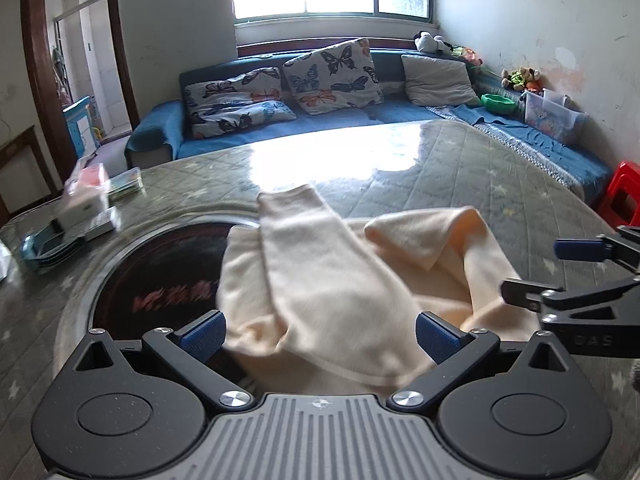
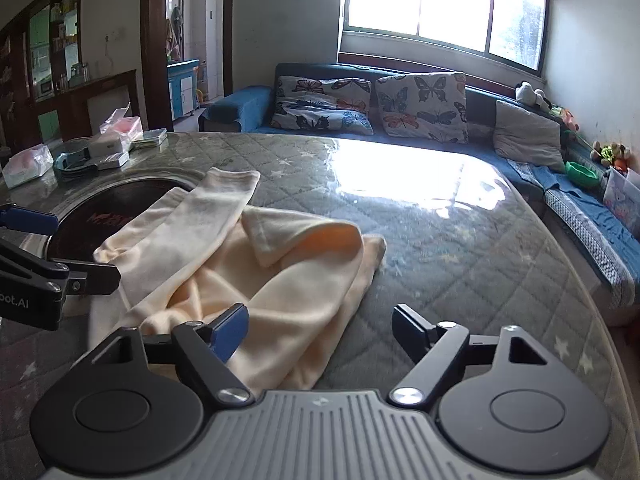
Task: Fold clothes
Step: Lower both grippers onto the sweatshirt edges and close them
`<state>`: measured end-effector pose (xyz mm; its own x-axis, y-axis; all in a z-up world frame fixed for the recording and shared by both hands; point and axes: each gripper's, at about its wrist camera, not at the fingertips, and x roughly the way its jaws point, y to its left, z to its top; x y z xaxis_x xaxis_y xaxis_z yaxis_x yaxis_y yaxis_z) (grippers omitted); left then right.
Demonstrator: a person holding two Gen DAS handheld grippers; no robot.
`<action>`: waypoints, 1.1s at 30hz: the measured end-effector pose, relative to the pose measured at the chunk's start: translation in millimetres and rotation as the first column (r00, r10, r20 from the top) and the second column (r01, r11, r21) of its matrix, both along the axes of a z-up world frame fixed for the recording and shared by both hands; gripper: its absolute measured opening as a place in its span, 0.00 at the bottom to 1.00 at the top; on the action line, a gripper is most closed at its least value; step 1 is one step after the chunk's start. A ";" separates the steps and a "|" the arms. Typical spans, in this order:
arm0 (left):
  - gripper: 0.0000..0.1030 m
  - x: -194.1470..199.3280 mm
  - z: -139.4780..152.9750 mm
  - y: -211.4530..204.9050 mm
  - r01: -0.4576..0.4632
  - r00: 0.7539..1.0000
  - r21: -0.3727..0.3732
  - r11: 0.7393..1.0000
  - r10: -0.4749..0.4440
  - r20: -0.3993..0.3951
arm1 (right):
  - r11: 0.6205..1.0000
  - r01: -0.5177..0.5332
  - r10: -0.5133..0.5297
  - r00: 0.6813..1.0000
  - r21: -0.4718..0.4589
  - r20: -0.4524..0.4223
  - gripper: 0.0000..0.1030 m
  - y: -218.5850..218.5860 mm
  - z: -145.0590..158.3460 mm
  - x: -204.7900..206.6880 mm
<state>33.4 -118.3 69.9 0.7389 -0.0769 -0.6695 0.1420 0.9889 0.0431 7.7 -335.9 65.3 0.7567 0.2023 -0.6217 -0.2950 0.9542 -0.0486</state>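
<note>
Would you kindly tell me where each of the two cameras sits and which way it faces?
Left wrist: rides on the left claw, looking forward and down over the cream garment toward the blue sofa and window; its own open fingers show, and the right claw enters from the right.
Right wrist: rides on the right claw, facing the same way; its open fingers show, with the left claw at the left edge.
Shared: garment, quilted table, sofa, butterfly cushions.

The left claw has black arms, blue pads, silver screws, and a ribbed grey base.
</note>
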 end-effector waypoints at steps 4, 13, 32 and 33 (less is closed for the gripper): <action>0.92 22.4 -1.7 -5.1 0.019 1.000 -0.008 1.000 -0.019 0.000 | 0.999 -0.022 0.022 1.000 -0.029 0.001 0.70 4.7 -2.3 35.5; 0.82 66.5 -12.7 -9.1 0.040 0.999 -0.026 0.999 -0.041 -0.022 | 0.998 -0.042 0.041 0.999 -0.036 -0.030 0.52 6.2 -17.9 96.8; 0.48 130.3 -45.5 -20.5 0.087 0.993 -0.010 0.996 -0.088 -0.077 | 0.996 -0.077 0.077 0.997 -0.034 -0.009 0.05 8.6 -23.6 108.7; 0.48 129.8 -45.4 -19.4 0.088 0.993 -0.012 0.996 -0.089 -0.076 | 0.997 -0.070 0.070 0.998 -0.020 -0.001 0.04 5.1 -21.1 106.9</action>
